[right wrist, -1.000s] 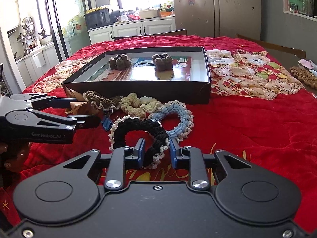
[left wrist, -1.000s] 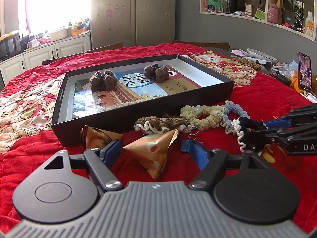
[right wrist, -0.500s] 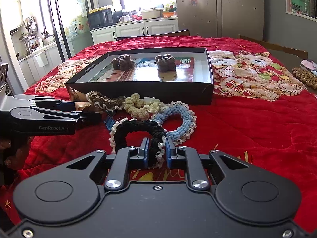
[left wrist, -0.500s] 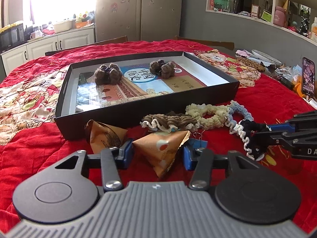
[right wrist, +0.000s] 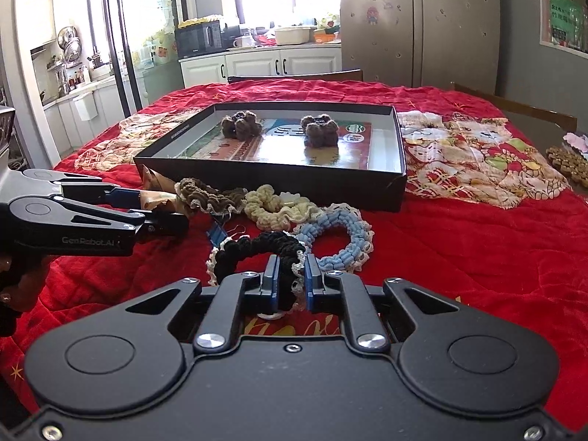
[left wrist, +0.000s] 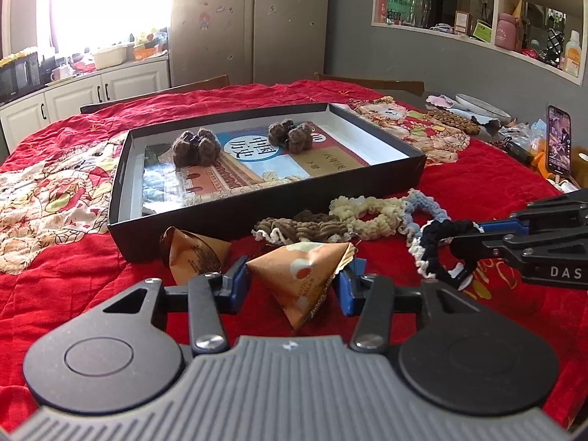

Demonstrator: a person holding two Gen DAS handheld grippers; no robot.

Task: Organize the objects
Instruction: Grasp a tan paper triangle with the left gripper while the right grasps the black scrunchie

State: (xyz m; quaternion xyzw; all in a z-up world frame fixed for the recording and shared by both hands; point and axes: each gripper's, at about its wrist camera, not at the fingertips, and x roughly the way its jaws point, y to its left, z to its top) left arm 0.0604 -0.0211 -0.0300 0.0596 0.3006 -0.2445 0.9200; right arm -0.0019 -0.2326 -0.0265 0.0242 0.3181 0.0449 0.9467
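My left gripper (left wrist: 294, 275) is shut on an orange triangular packet (left wrist: 305, 268), with a blue pad pressing each side. A second brown packet (left wrist: 191, 253) lies just left of it. My right gripper (right wrist: 291, 279) is shut on the near rim of a black scrunchie with white trim (right wrist: 253, 248). In the left wrist view the right gripper (left wrist: 459, 246) comes in from the right with the black scrunchie (left wrist: 437, 235) in its tips. Brown (left wrist: 301, 226), cream (left wrist: 367, 213) and blue (left wrist: 426, 205) scrunchies lie in a row before the black box (left wrist: 257, 205).
Two brown crocheted pieces (left wrist: 194, 147) (left wrist: 290, 136) sit on a printed sheet inside the box. A blue binder clip (right wrist: 217, 233) lies on the red quilt by the scrunchies. A phone on a stand (left wrist: 558, 143) and clutter are at the right edge.
The left jaws narrowed from wide apart onto the orange packet. The right jaws closed fully on the black scrunchie's rim, and its near edge now looks lifted off the quilt.
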